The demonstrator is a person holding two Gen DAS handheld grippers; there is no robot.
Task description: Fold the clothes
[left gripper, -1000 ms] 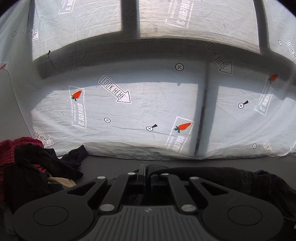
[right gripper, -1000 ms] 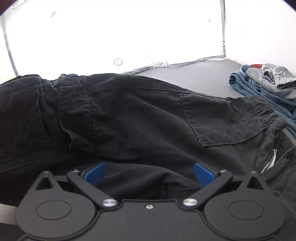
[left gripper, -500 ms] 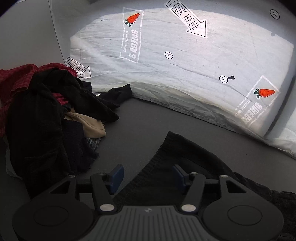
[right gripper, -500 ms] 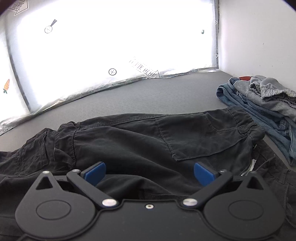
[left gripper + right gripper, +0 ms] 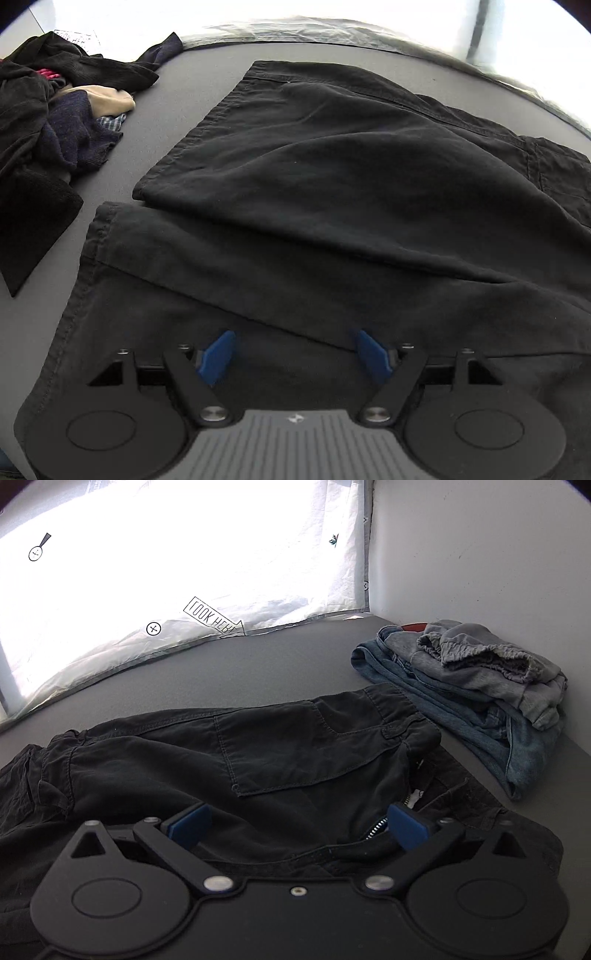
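Hovering just above the black trousers (image 5: pixel 332 192), the left gripper (image 5: pixel 295 354) is opening, nothing pinched between its pads. The right gripper (image 5: pixel 295 823) stands spread over the waistband, gripping nothing. Closing now risks catching one layer only, dragging the stacked legs askew.

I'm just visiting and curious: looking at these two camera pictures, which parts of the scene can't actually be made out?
- Black cotton trousers: left wrist view, the waist end is cut off by the right edge.
- Rumpled pile of dark clothes: left wrist view, lower garments are buried and the left edge cuts it.
- Folded stack of blue jeans and grey garment: right wrist view, number of items unclear.
- Bright printed sheet: right wrist view, glare washes out most markings.
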